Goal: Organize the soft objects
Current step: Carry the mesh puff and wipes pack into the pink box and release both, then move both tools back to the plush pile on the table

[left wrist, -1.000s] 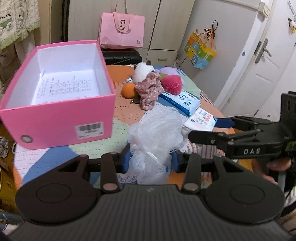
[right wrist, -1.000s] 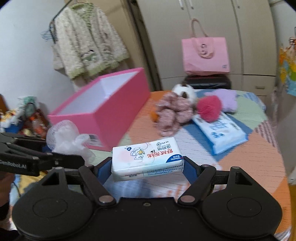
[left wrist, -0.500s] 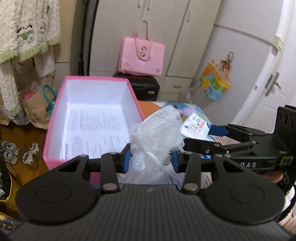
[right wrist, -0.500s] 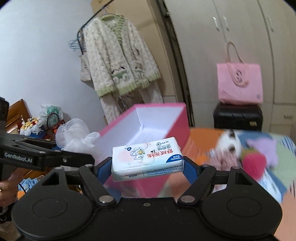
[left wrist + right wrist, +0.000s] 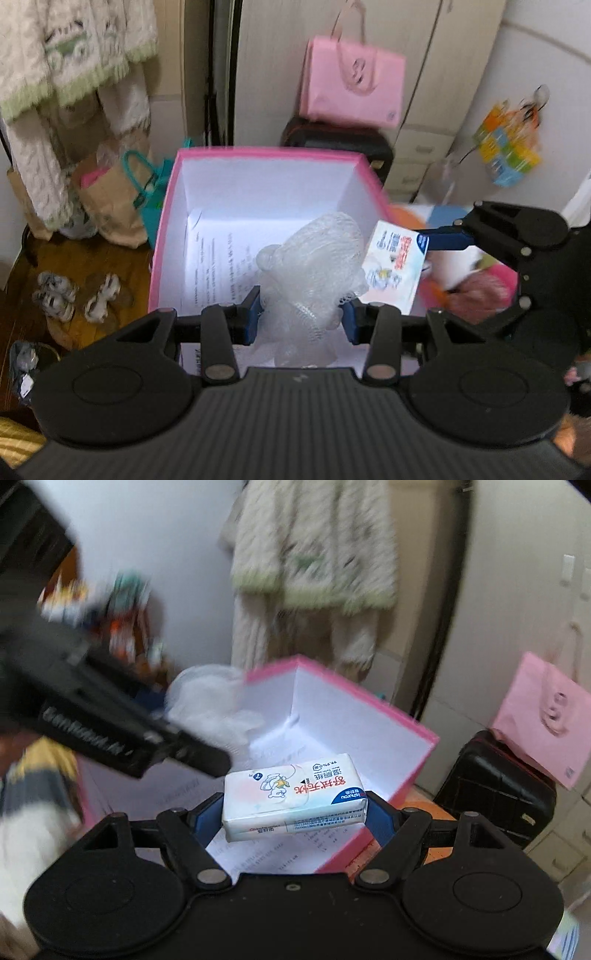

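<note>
My left gripper [image 5: 301, 319] is shut on a white mesh bath puff [image 5: 314, 269] and holds it above the open pink box [image 5: 266, 155]. The box has white inner walls and a printed sheet on its floor. My right gripper [image 5: 295, 812] is shut on a white wet-wipe pack [image 5: 293, 795] and holds it over the box's near right side [image 5: 388, 716]. The pack also shows in the left wrist view [image 5: 395, 266], just right of the puff. The puff shows blurred in the right wrist view [image 5: 210, 701].
A pink bag [image 5: 351, 85] sits on a black suitcase [image 5: 332, 138] behind the box. A cream cardigan [image 5: 310, 542] hangs at the back left. Paper bags [image 5: 110, 199] and slippers [image 5: 74, 295] lie on the floor left. Blurred soft items [image 5: 476, 291] lie right of the box.
Both grippers have moved left from over the table to above the pink box, each carrying its object. The views now look down into the box.
</note>
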{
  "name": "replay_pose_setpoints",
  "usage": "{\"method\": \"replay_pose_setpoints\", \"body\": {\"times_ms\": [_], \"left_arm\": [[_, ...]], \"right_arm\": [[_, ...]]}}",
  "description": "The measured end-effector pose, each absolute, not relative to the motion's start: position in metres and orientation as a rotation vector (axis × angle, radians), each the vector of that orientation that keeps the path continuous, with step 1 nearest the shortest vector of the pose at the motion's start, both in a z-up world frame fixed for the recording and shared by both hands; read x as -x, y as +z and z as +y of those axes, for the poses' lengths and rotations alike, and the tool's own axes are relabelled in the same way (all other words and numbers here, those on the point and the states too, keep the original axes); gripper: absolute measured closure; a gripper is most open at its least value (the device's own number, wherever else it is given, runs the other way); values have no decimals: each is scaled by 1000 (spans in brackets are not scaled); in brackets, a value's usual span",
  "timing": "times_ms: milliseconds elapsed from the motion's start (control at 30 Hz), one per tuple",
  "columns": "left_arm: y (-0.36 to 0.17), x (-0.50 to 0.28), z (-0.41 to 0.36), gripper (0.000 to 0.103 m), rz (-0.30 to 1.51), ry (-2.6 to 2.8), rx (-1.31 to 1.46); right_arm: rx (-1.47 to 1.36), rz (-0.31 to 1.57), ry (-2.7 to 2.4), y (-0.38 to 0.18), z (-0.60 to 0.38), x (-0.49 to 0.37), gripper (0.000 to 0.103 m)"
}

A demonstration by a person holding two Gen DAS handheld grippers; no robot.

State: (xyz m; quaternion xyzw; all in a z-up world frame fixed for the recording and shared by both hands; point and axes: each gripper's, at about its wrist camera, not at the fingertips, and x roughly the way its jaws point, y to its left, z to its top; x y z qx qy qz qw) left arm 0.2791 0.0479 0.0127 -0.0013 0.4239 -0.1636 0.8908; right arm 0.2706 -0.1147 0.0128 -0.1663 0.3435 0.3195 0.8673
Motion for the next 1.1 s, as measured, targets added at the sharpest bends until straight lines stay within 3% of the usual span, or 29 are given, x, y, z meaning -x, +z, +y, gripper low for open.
{"method": "replay_pose_setpoints", "body": {"times_ms": [300, 367, 400, 433, 700, 1100], "left_arm": [[-30, -329, 38, 60, 1023, -303, -102], [-30, -328, 37, 57, 1027, -296, -105], [-29, -326, 36, 50, 1016, -302, -116], [-26, -323, 34, 44, 1005, -309, -129], [11, -292, 48, 26, 882, -324, -128], [91, -193, 48, 21, 678, -442, -165]], "right_arm": [[604, 847, 794, -20, -67, -307, 20], [626, 865, 797, -23, -63, -312, 20], [621, 866, 792, -25, -63, -313, 19], [612, 866, 789, -24, -64, -314, 19], [558, 773, 727, 5, -85, -282, 16], [157, 708, 570, 98, -184, -205, 16]]}}
